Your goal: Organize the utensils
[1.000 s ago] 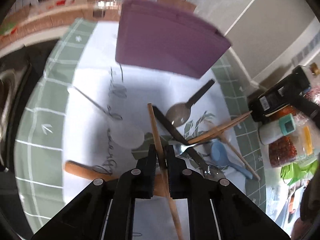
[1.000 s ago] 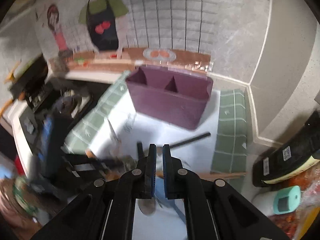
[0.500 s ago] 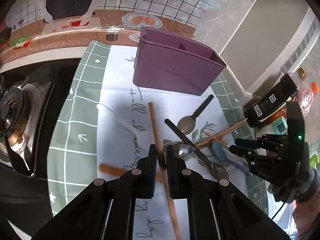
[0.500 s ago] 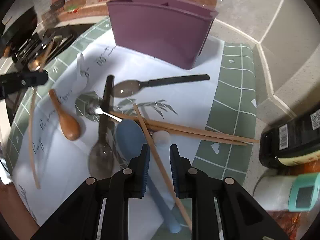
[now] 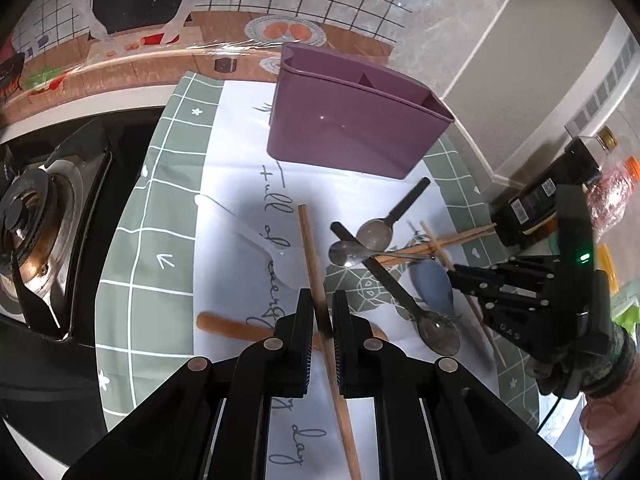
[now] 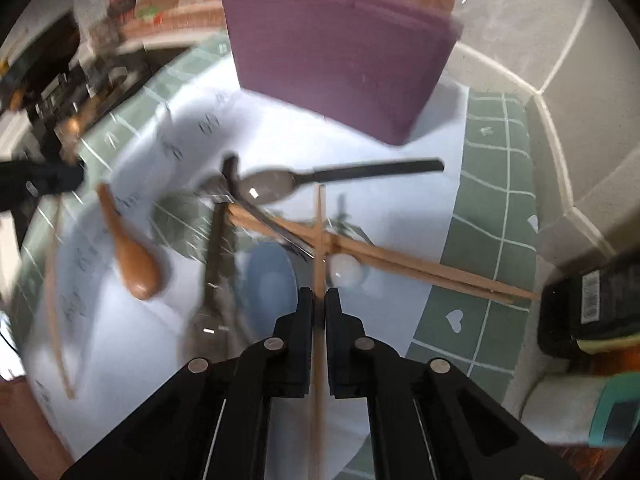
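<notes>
Stove burner [image 5: 24, 216]: off the worktop's left edge, dark and apart from the utensils.
Placemat [image 5: 132, 264]: green-checked with a white centre, carrying the utensils.
Wooden spoon [image 5: 224, 326]: flat on the mat toward the near left, partly under the left tool.
Left gripper [image 5: 320, 316]: jaws closed to a narrow gap, clamping one chopstick.
Left chopstick [image 5: 310, 248]: held between those jaws, its tip pointing toward the holder.
Purple holder [image 5: 352, 128]: upright at the mat's far edge, divided into compartments.
Utensil pile [image 5: 384, 248]: metal spoons, a blue spoon and loose chopsticks crossed over each other, right of centre.
Right gripper [image 6: 319, 312]: jaws nearly together around a second chopstick [image 6: 319, 232], which crosses the loose pair; view blurred.
Dark bottle [image 6: 592, 304]: beyond the mat's right edge.
</notes>
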A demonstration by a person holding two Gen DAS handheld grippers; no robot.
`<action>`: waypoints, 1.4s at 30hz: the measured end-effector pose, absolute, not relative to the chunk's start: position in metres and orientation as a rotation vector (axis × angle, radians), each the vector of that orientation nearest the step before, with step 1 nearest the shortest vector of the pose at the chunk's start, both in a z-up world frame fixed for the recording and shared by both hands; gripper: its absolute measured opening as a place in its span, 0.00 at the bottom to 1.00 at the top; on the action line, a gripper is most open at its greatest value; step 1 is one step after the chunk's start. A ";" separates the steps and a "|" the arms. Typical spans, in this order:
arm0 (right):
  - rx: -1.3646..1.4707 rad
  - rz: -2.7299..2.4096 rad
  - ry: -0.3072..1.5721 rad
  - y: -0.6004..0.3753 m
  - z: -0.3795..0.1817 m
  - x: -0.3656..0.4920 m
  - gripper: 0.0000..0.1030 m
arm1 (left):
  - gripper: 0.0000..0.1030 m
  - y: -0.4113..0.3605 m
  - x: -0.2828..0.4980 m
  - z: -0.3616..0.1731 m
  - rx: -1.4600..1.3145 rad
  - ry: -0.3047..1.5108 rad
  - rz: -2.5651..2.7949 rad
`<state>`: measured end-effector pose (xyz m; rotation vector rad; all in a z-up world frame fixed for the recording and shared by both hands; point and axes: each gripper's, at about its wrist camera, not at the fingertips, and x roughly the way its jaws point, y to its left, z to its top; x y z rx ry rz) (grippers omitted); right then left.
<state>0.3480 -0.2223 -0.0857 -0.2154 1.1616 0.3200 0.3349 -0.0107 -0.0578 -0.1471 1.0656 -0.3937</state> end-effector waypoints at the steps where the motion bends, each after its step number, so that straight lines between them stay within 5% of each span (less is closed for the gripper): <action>1: -0.188 0.323 1.139 -0.222 -0.077 0.345 0.05 | 0.09 -0.011 0.334 -0.057 -0.147 1.062 -0.398; 13: -0.018 0.301 0.895 -0.213 0.013 0.309 0.05 | 0.06 -0.012 0.315 0.005 -0.152 0.912 -0.485; 30: -0.031 0.209 0.365 -0.228 0.222 0.343 0.05 | 0.06 -0.046 0.352 0.234 0.019 0.386 -0.509; 42: -0.004 0.207 0.301 -0.235 0.205 0.405 0.05 | 0.06 -0.049 0.410 0.224 -0.016 0.378 -0.416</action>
